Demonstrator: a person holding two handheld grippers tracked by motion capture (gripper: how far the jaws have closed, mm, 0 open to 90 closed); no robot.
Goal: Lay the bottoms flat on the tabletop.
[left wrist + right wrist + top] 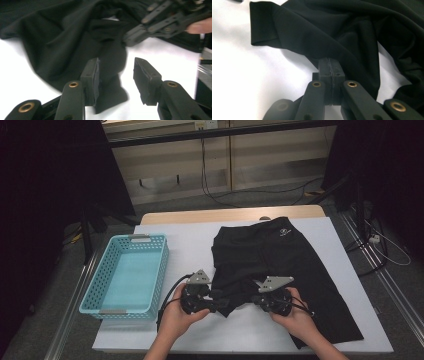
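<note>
Left gripper point(116, 75) fingers parted beside black shorts point(280, 255); right gripper point(329, 70) fingers pinch them.

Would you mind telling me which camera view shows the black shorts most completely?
The high view: the black shorts lie spread on the white table, waistband to leg hems, beside the blue basket. The left gripper view shows rumpled fabric between open jaws; the right gripper view shows a folded edge close up.
</note>
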